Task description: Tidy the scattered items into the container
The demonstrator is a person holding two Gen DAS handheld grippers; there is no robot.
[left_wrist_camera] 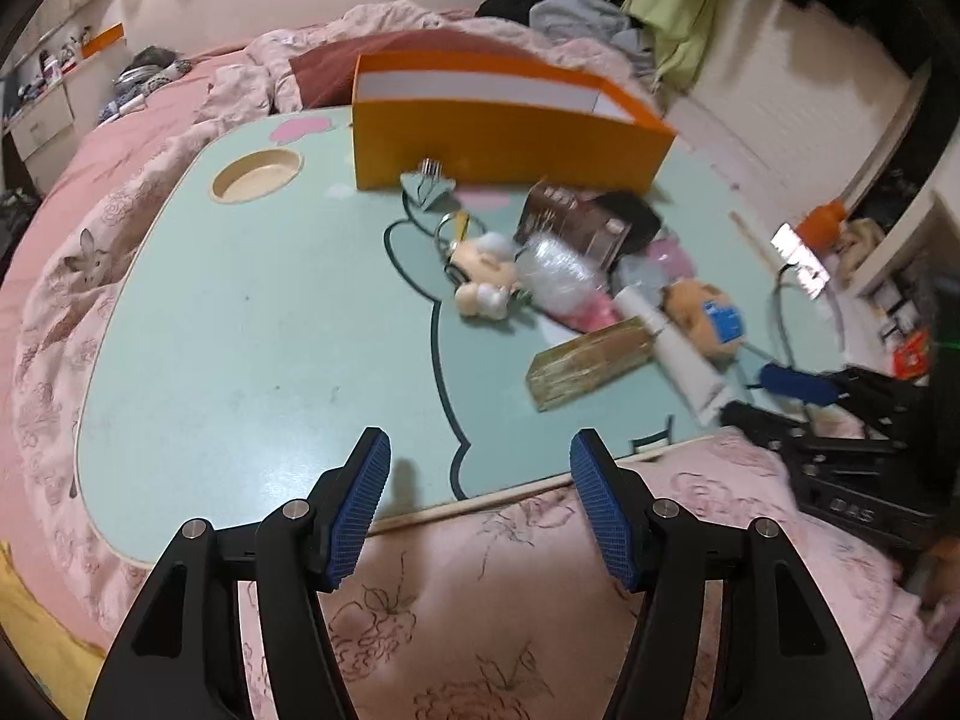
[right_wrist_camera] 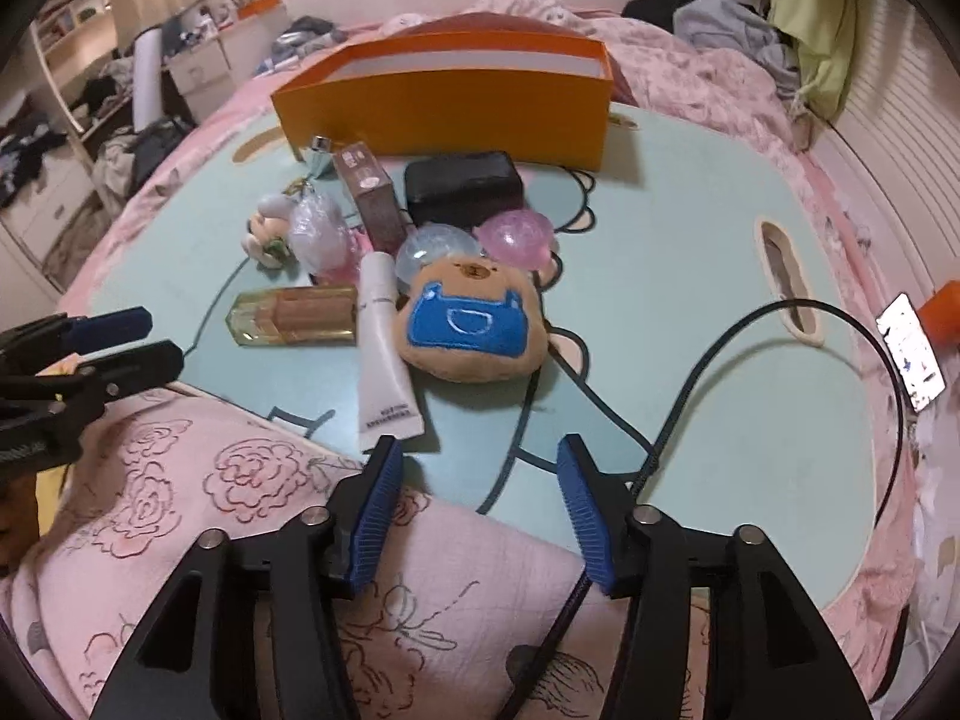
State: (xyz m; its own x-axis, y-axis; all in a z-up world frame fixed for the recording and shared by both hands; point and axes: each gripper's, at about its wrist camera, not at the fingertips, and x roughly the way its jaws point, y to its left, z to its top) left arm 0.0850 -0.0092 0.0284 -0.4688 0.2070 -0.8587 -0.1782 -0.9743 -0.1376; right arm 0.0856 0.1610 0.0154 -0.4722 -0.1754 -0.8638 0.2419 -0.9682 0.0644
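Left half of table (left_wrist_camera: 240, 330): bare, open for a pass up to the orange box (left_wrist_camera: 504, 138).
Box front: crowded by a black case (right_wrist_camera: 462, 189), a brown carton (right_wrist_camera: 369, 198) and a small bottle (right_wrist_camera: 321, 159).
Middle: blocked by a bear plush (right_wrist_camera: 474, 324), a white tube (right_wrist_camera: 384, 348) and a glass bottle (right_wrist_camera: 294, 315).
Right side: crossed by a black cable (right_wrist_camera: 708, 360); a phone (right_wrist_camera: 909, 351) lay at the edge.

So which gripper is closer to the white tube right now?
Right. The right gripper hovers open just short of the white tube's near end; the left gripper hangs open further off, over the table's near edge.
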